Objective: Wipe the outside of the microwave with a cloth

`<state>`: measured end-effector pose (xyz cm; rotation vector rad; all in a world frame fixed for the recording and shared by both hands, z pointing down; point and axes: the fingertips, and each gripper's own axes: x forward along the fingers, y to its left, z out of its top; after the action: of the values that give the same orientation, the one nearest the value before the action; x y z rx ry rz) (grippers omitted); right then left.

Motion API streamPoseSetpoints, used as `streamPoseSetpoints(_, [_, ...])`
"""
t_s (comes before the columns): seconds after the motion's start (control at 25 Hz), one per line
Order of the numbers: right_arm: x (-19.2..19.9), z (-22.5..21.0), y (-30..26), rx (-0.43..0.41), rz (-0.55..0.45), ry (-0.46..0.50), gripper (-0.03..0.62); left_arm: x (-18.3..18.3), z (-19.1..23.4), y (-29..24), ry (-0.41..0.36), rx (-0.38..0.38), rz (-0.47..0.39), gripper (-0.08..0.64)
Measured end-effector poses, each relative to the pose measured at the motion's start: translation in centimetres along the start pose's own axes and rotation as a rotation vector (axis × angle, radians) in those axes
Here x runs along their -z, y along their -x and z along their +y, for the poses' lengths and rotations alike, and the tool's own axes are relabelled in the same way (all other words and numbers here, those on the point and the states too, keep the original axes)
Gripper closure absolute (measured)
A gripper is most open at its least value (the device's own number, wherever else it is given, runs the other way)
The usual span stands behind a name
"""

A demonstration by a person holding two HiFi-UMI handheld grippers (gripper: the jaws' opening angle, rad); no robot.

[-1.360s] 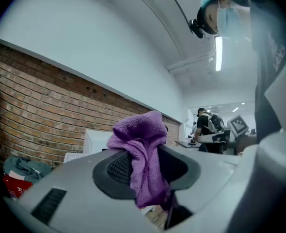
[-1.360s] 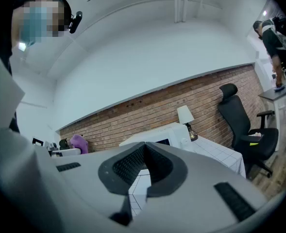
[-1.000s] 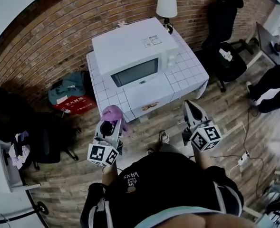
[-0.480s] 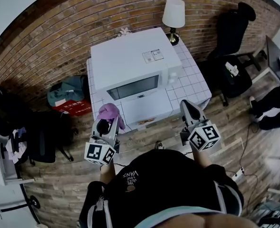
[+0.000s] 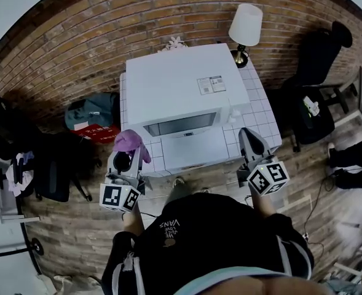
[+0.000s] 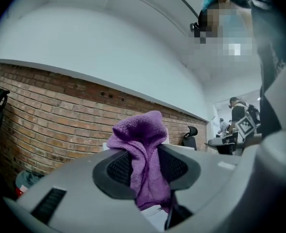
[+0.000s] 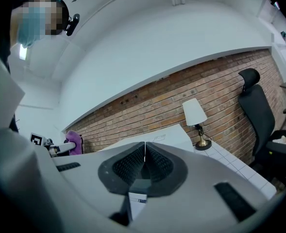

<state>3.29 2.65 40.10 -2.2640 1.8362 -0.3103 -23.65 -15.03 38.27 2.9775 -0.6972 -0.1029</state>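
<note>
A white microwave [image 5: 184,94] stands on a small white tiled table [image 5: 259,112], its door facing me. My left gripper [image 5: 126,153] is shut on a purple cloth [image 5: 128,141], held just off the table's front left corner. In the left gripper view the purple cloth [image 6: 143,154] bunches up between the pads and hangs down behind them. My right gripper [image 5: 249,141] is shut with nothing in it, near the table's front right corner. In the right gripper view its jaws meet in a thin line, and the microwave [image 7: 157,136] top shows beyond them.
A table lamp [image 5: 244,26] stands at the table's back right corner against a brick wall. A black office chair [image 5: 316,78] sits to the right. Bags [image 5: 91,118] lie on the wooden floor at the left, beside another dark chair [image 5: 48,165].
Over the last second the microwave and table have drawn closer and slid under my head view. Both grippers now sit at the table's front corners. The cloth stays gripped.
</note>
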Motion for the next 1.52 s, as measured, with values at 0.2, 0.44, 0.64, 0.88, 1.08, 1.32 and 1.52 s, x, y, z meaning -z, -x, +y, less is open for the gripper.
streamPoseSetpoints(0.2, [0.0,0.8,-2.6,0.053,-0.021,-0.022,0.589,-0.7,4.8,-2.0,-0.021,0.006,0.012,0.419])
streamPoseSetpoints(0.44, [0.0,2.4,-4.9,0.137,-0.054,-0.031,0.589,-1.9,10.6,-4.8,-0.095,0.052,0.018,0.419])
streamPoseSetpoints(0.64, [0.6,3.4,-5.5,0.193,-0.062,-0.029,0.589,-1.9,14.6,-8.3,-0.248,0.108,0.064,0.419])
streamPoseSetpoints(0.88, [0.5,2.6,-5.5,0.238,-0.067,-0.029,0.589,-0.5,17.1,-15.1,-0.426,0.169,0.215,0.419])
streamPoseSetpoints(1.08, [-0.2,0.4,-5.2,0.243,-0.078,-0.020,0.589,1.2,18.4,-20.7,-0.513,0.173,0.356,0.419])
streamPoseSetpoints(1.32, [-1.9,-3.2,-4.4,0.262,-0.085,-0.027,0.589,3.6,19.1,-25.0,-0.625,0.176,0.574,0.419])
streamPoseSetpoints(1.52, [-2.7,-5.8,-4.1,0.261,-0.089,-0.040,0.589,4.9,19.6,-27.2,-0.729,0.180,0.722,0.419])
